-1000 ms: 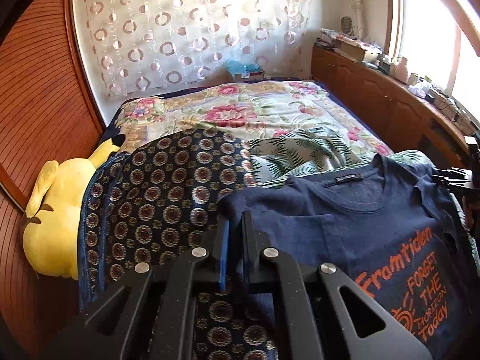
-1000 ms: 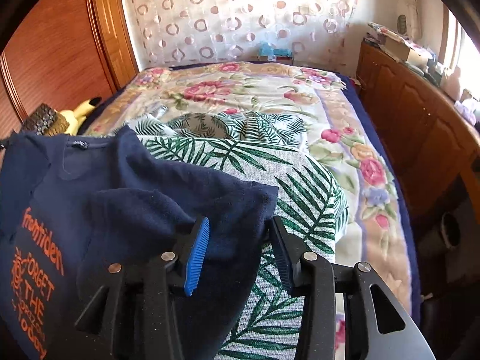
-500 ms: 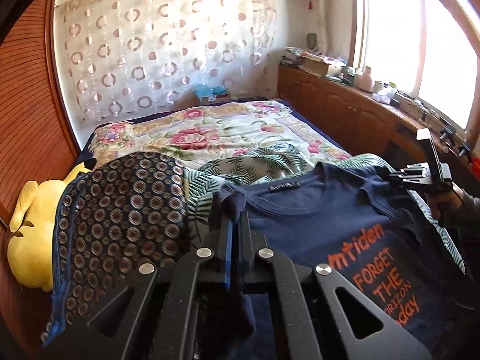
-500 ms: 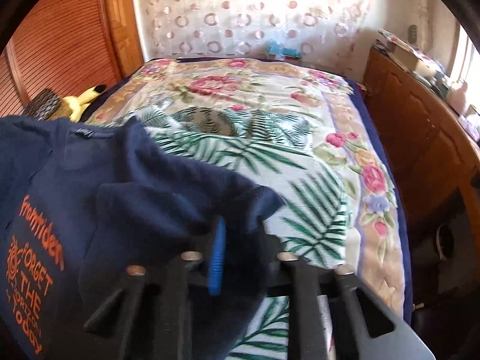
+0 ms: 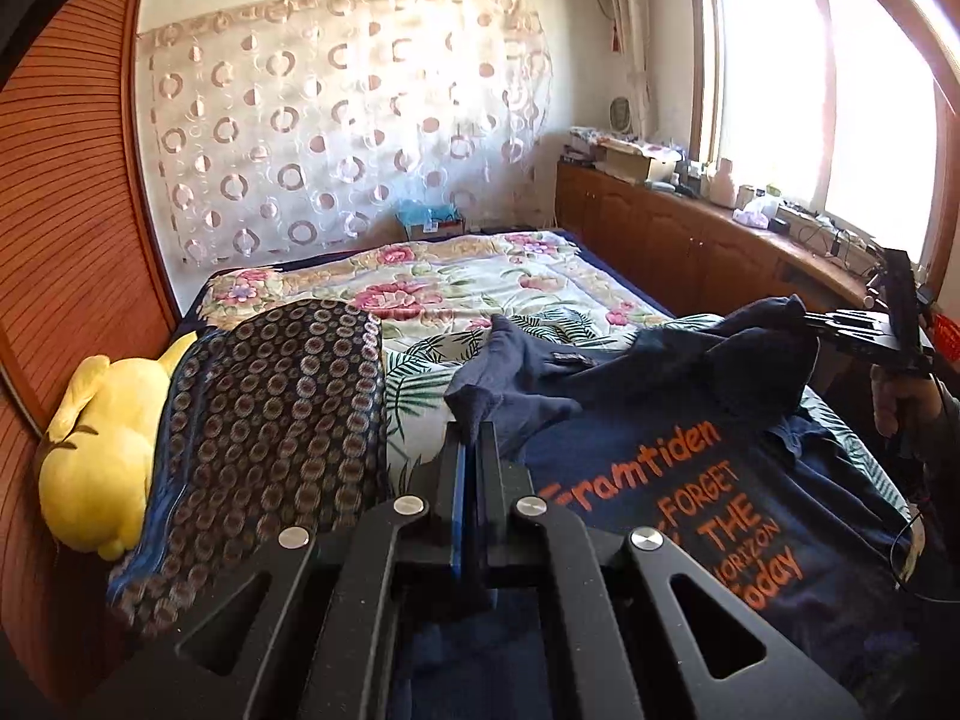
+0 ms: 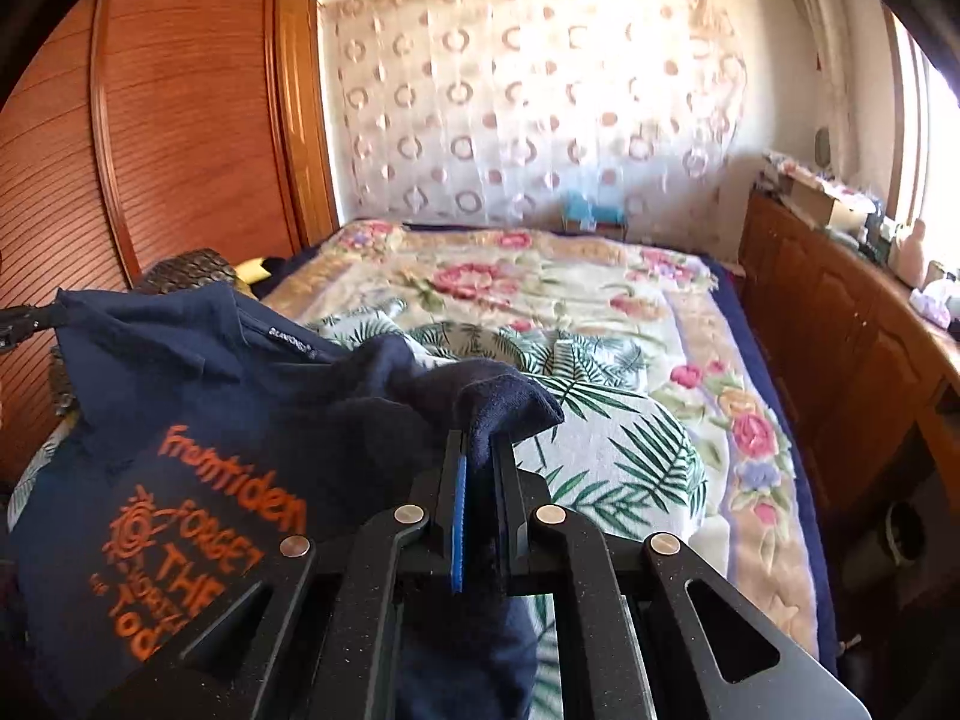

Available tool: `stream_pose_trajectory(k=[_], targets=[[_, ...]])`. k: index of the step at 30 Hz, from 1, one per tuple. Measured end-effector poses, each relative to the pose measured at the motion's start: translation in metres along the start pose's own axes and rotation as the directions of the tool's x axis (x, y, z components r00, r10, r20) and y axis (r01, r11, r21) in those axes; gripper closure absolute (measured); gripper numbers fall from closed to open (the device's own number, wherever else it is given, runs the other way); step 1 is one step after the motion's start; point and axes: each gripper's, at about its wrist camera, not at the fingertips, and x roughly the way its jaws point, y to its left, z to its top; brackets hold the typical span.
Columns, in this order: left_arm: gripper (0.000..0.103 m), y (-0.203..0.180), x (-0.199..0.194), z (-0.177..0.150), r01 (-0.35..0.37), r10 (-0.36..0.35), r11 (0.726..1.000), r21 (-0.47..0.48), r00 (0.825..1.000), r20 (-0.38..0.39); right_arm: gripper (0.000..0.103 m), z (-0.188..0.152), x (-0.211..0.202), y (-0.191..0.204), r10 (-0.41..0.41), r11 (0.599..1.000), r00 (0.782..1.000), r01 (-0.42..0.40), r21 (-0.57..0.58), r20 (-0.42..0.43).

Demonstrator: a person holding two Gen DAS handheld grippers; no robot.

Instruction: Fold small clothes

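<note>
Left wrist: both tongs (image 5: pixel 472 444) (image 6: pixel 480 450) pinch navy T-shirt (image 5: pixel 648 420) above floral bedspread (image 5: pixel 432 294).

You've got a bed with a floral quilt (image 5: pixel 420 288) dead centre, circle-patterned sheer curtain (image 5: pixel 336 138) at 12 o'clock, slatted wooden wardrobe (image 5: pixel 66 252) at 9, and a sunlit window (image 5: pixel 840 120) over low wooden cabinets (image 5: pixel 678 240) around 2 o'clock.

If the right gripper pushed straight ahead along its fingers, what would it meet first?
The right gripper is shut on the T-shirt. Beyond that pinched sleeve, probably the leaf-print cloth on the bed; depth is unclear.
</note>
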Motion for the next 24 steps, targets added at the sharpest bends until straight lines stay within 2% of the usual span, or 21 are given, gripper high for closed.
stream_pose_trajectory(k=[5, 12, 17, 24], targets=[[0.1, 0.0, -0.027, -0.034, -0.008, 0.009, 0.999, -0.037, 1.0, 0.017, 0.096, -0.033, -0.044, 0.009, 0.001, 1.0, 1.0, -0.001, -0.002, 0.022], [0.1, 0.007, -0.043, -0.093, -0.01, 0.007, 0.993, -0.119, 1.0, -0.021, 0.096, -0.096, -0.083, 0.016, 0.014, 0.998, 1.0, -0.014, 0.063, 0.007], [0.1, 0.027, -0.053, -0.107, -0.029, 0.026, 0.984, -0.178, 0.999, -0.022, 0.096, -0.109, -0.102, 0.018, 0.001, 0.997, 1.0, -0.002, 0.08, 0.008], [0.1, 0.038, -0.09, -0.119, -0.063, 0.068, 0.976, -0.209, 0.997, 0.021, 0.096, -0.104, -0.147, 0.025, -0.029, 0.998, 0.999, 0.026, 0.065, 0.043]])
